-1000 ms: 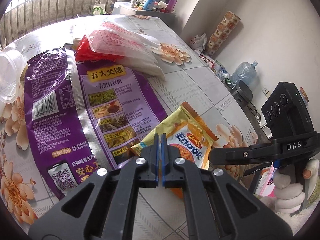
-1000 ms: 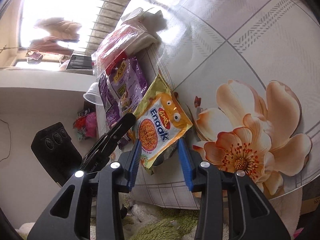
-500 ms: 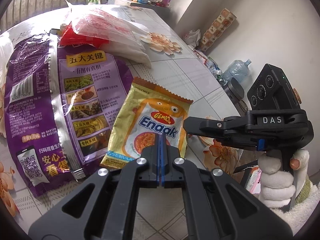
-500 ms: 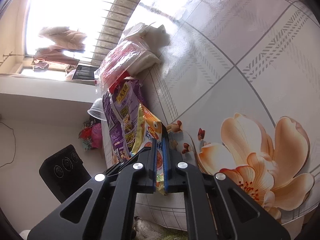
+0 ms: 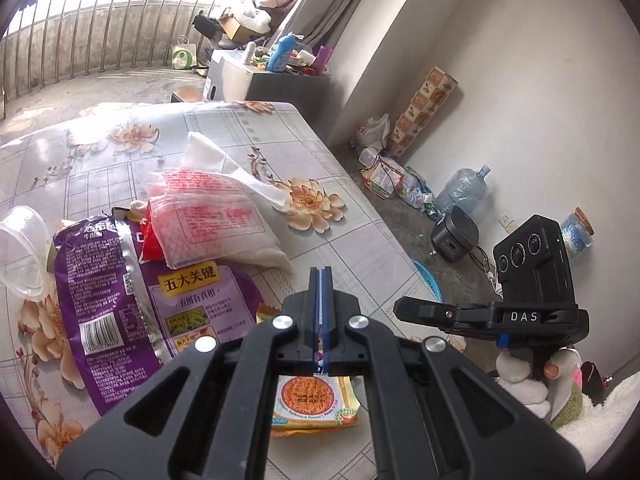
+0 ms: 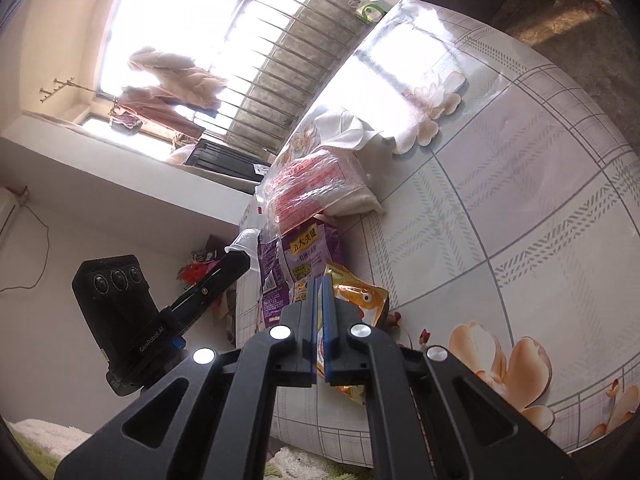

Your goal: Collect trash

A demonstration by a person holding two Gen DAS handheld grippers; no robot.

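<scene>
We see both the left gripper [image 5: 321, 276] and right gripper [image 6: 319, 284] clamping the yellow snack packet [image 6: 360, 296] at lower centre of each frame.

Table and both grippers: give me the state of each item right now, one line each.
left gripper: shut, nothing visibly between its fingers.
right gripper: shut on the yellow snack packet.
yellow snack packet: pinched, standing on edge.
purple bag: flat on the table, crumpled.
red-printed clear bag: lying on the purple bag's top end.
clear plastic cup: tipped over at the table's edge.
white tissue: crumpled, behind the clear bag.
</scene>
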